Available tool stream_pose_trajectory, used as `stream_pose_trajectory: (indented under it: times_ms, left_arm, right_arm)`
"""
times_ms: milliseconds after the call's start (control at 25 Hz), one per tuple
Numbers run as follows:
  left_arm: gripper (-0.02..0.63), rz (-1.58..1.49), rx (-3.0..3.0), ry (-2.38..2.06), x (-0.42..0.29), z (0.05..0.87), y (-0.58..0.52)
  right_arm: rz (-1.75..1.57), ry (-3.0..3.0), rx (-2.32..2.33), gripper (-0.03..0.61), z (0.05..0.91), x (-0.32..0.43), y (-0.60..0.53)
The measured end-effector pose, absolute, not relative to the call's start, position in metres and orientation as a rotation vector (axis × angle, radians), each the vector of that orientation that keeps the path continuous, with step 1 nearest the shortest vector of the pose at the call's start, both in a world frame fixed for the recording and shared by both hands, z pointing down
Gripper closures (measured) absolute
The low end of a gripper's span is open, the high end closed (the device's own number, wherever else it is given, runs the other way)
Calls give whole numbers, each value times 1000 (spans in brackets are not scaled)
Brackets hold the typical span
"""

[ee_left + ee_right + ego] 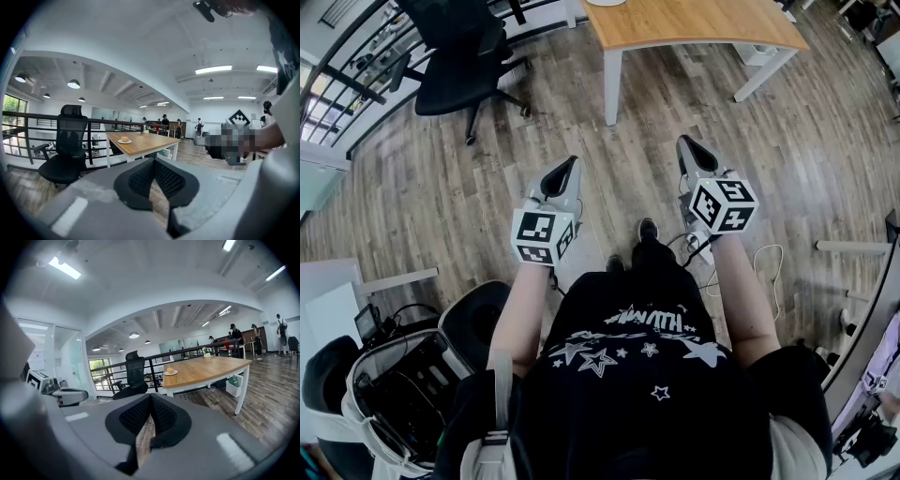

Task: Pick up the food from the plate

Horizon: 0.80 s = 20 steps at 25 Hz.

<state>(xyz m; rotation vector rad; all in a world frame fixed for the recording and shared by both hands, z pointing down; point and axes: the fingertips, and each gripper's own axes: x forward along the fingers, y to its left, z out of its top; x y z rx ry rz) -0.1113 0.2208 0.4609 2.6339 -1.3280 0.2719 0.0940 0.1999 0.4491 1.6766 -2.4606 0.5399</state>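
One broad floor (441, 187) of wood planks is seen beneath everything, and on it, well ahead of the person, a light wooden table (694, 23) on white legs is placed. A black office chair (459, 56) is found just beside the table's left end, in front of a dark railing (28, 117). Nearer the camera, both tools are held out level with each other above the bare planks, well apart from the table. The left gripper (567, 173) is seen with its black meshed pads brought together at the tips, and nothing is caught between them; only floor is glimpsed through the narrow slit lower down. The right gripper (689, 150) is likewise closed, tip against tip, and nothing is gripped by it. A small white plate (166, 373) is set on the tabletop near the end closest to the chair, a little in from the edge. On that plate the food (170, 370), a small round golden-brown piece, is seated, untouched and far from both pairs of jaws.
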Motion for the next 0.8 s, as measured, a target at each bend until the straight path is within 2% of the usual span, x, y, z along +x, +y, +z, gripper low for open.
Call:
stream_pose_trajectory:
  times_ms: [800]
  left_arm:
    - [612,236,2620,-1358,-117,445,232]
  right_arm:
    - [500,-2500,1605,577,437,79,204]
